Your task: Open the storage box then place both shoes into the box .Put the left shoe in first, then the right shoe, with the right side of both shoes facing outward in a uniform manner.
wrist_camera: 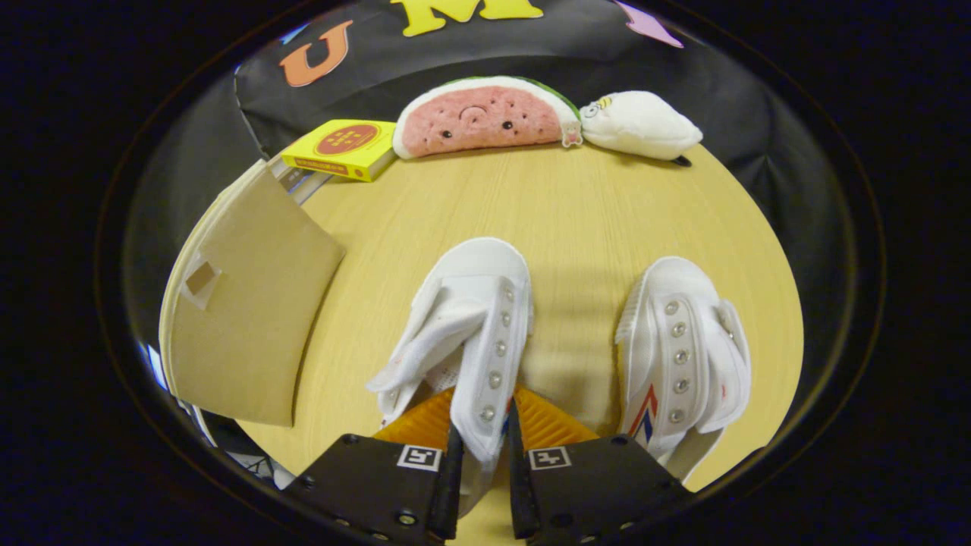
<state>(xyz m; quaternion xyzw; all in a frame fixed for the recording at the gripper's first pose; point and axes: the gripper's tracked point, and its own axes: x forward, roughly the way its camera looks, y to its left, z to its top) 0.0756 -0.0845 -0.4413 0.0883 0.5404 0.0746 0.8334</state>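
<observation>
- My gripper [483, 447] is clenched on the eyelet side wall of the nearer white shoe [470, 326], both fingers pressing it, toe pointing to 12 o'clock
- The second white shoe [683, 356] lies apart at 3 o'clock on the wooden table [561, 205]
- A cardboard flap [250, 318], likely the storage box's opened lid, stands at 9 o'clock
- I judge 1 shoe is being picked up; next I must lift, carry it toward 9 o'clock, right side outward
</observation>
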